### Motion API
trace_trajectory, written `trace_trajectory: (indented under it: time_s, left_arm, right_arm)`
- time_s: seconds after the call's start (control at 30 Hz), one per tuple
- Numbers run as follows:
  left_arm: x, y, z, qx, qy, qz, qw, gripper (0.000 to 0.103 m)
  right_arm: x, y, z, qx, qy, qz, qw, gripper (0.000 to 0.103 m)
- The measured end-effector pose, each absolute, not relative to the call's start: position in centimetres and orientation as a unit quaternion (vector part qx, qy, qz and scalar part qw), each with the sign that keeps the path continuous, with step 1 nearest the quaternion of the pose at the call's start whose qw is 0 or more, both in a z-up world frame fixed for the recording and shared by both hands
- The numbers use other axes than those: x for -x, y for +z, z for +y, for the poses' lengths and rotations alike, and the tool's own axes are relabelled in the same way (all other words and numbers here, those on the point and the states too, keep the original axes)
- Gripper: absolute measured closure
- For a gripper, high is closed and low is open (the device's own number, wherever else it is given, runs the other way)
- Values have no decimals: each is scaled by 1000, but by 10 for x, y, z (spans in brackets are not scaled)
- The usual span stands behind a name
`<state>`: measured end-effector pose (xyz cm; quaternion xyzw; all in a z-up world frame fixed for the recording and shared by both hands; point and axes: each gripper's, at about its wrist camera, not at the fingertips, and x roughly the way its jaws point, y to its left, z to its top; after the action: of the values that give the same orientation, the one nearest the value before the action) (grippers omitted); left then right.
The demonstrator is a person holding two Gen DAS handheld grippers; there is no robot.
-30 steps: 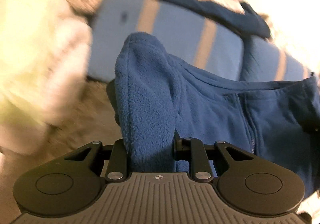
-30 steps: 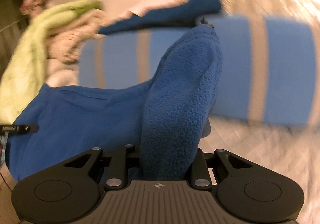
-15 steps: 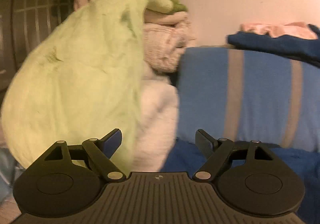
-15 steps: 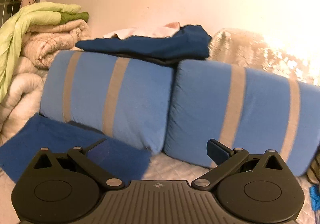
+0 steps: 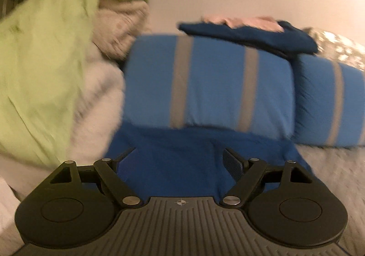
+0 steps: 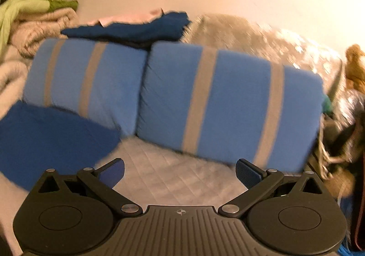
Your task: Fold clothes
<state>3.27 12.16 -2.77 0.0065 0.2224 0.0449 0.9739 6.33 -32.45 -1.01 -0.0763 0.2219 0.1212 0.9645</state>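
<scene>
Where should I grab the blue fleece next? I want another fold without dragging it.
Take the blue fleece by its free corner nearest the bare quilt, coming from the right; its far edge sits against the striped pillows. Both grippers are open.

Motion blur smears the green blanket [image 5: 43, 68] and striped pillows [image 6: 228, 100]; the blue fleece [image 5: 182, 155] runs under the left gripper's body; a brown furry thing [image 6: 354, 66] is cut off far right

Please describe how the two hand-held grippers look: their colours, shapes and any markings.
Both grippers, left and right, look alike: a grey ribbed body with a small crosshair mark, two black round discs at the sides, black linkage bars with silver pivot pins, and fingers faced with dark blue textured pads. No cables or sleeves show.
</scene>
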Motion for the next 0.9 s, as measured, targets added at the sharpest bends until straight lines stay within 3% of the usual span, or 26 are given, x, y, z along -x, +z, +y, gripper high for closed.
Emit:
trace_trajectory:
  time_s: [0.47, 0.9]
  left_arm:
    - [-17, -119, 110, 5, -23, 315, 949, 22]
    - [-14, -190, 118, 16, -5, 381, 924, 22]
  right_arm:
    - [-16, -124, -449, 35, 30, 284, 958, 0]
    - [-11, -192, -465, 46, 5, 346, 937, 0]
